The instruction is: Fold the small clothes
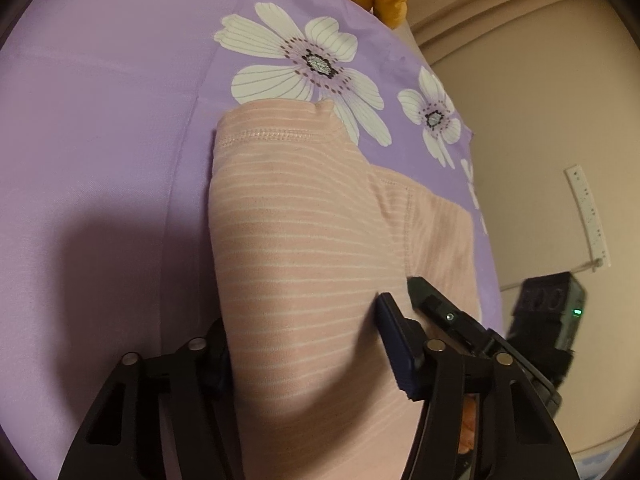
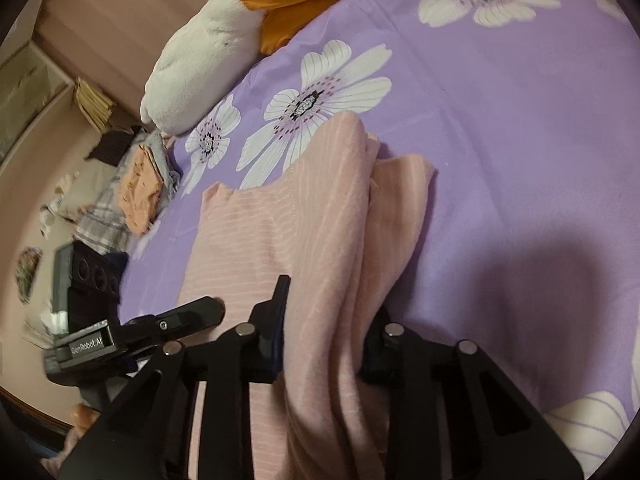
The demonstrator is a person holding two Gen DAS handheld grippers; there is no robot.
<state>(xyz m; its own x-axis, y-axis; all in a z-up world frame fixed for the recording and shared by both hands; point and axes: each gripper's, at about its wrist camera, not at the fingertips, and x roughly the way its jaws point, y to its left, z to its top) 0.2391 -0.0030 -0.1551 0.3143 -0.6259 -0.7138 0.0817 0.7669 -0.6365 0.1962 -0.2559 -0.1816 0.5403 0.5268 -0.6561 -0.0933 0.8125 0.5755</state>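
Note:
A pink garment with thin white stripes (image 1: 304, 216) lies on a purple bedsheet with white flowers (image 1: 100, 120). My left gripper (image 1: 300, 320) straddles a broad fold at its near end. The fingers stand fairly wide, both pads touch the cloth, and the cloth partly hides the left one. In the right wrist view the same pink garment (image 2: 320, 208) is bunched into a raised ridge. My right gripper (image 2: 328, 312) is shut on that ridge, with cloth hanging from its jaws. Each view shows a finger of the other gripper beside the garment: the right one (image 1: 436, 304) and the left one (image 2: 192, 314).
A white and orange plush toy (image 2: 200, 52) lies at the far edge of the bed. Beyond the bed's left edge sits a pile of clothes (image 2: 136, 192) on a pinkish floor. A white power strip (image 1: 588, 216) lies off the bed's right side.

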